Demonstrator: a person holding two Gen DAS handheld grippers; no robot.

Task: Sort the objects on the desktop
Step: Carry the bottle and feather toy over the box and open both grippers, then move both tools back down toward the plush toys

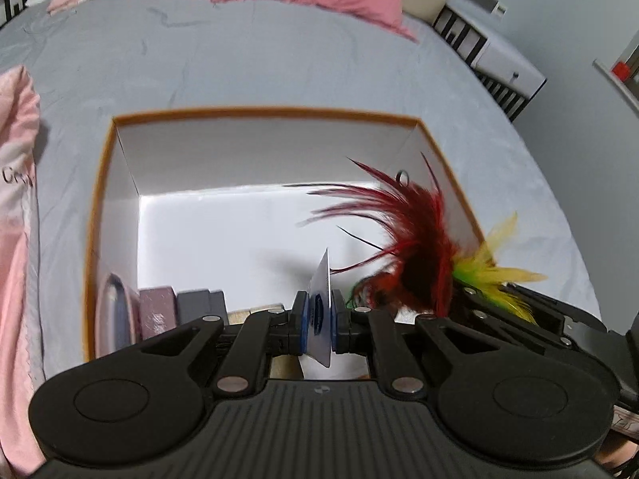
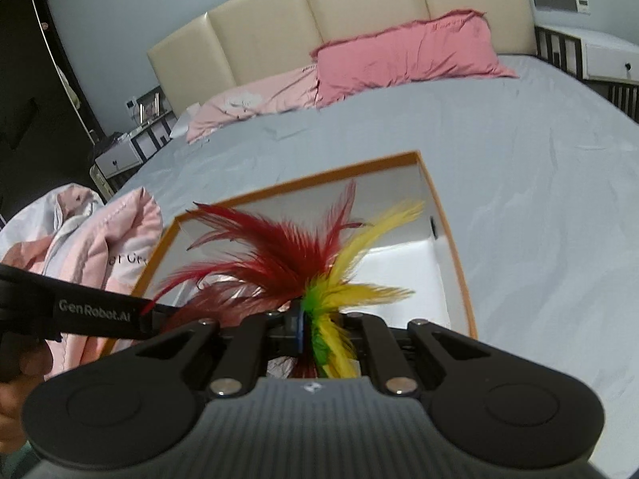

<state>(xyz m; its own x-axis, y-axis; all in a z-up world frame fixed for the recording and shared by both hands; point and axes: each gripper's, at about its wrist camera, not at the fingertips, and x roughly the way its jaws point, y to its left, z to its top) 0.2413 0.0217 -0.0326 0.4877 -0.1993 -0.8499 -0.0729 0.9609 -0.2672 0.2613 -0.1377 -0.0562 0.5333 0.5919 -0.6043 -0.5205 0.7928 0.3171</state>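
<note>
**Both grippers loaded over the open box**

Left wrist view, bottom centre: left gripper (image 1: 319,321) clenched on a thin white card (image 1: 322,303) with a blue oval logo. Card stands on edge between the blue pads (image 1: 300,319), tilted slightly, tip pointing up into the frame centre.

Lower left, just past the fingers: a row of small items against the near wall of the box (image 1: 255,113) — a round pinkish disc (image 1: 114,311), a mauve block (image 1: 157,309), a grey block (image 1: 199,303). Details blurred.

Right of centre: feathers (image 1: 415,239), red plume fanned up and left, yellow and green tuft lower right, held by the right gripper (image 1: 515,299), which enters from the right edge. Feathers overlap the box's right wall.

Right wrist view, bottom centre: right gripper (image 2: 319,327) clamped on the feathers (image 2: 295,255) at their green base; red spray to the upper left, yellow to the upper right. Left gripper's arm (image 2: 92,315) crosses the lower left.

Mid frame, both views: box is white inside, orange-rimmed, sitting on a grey-blue bed (image 1: 279,52).

Far, top of frame: pink pillows (image 2: 403,56) against a cream headboard (image 2: 359,12). Pink blanket (image 2: 92,239) bunched at left edge.
</note>
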